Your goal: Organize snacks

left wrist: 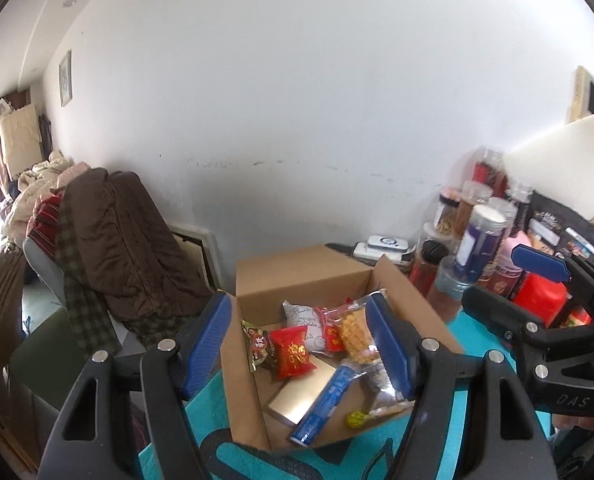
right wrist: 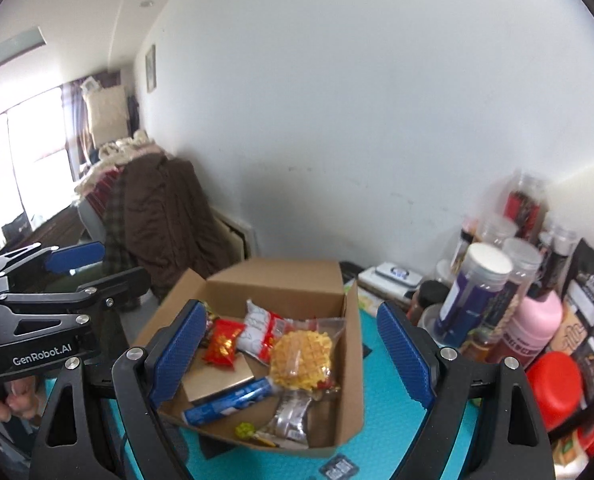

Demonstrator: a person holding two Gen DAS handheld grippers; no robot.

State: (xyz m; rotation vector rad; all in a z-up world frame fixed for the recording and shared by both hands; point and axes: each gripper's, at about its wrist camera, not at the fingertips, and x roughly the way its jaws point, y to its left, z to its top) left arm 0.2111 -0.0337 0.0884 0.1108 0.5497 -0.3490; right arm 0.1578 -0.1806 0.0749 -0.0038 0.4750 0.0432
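Note:
An open cardboard box (left wrist: 297, 272) (right wrist: 353, 360) stands on the teal mat. It holds a red candy packet (left wrist: 293, 352) (right wrist: 223, 342), a white and red packet (left wrist: 305, 316) (right wrist: 257, 330), a bagged yellow waffle (left wrist: 357, 332) (right wrist: 301, 356), a blue stick pack (left wrist: 325, 404) (right wrist: 229, 400), a gold box (left wrist: 305, 394) (right wrist: 217, 380) and a silver packet (right wrist: 293, 412). My left gripper (left wrist: 299, 346) is open and empty above the box; it also shows in the right wrist view (right wrist: 97, 266). My right gripper (right wrist: 293, 354) is open and empty above the box, also in the left wrist view (left wrist: 509, 276).
Jars and bottles (left wrist: 477, 232) (right wrist: 485, 280), a pink bottle (right wrist: 533, 328), a red lid (right wrist: 557, 384) and black snack bags (right wrist: 593, 320) crowd the right side. A chair with brown clothes (left wrist: 109, 240) (right wrist: 165, 216) stands left by the wall.

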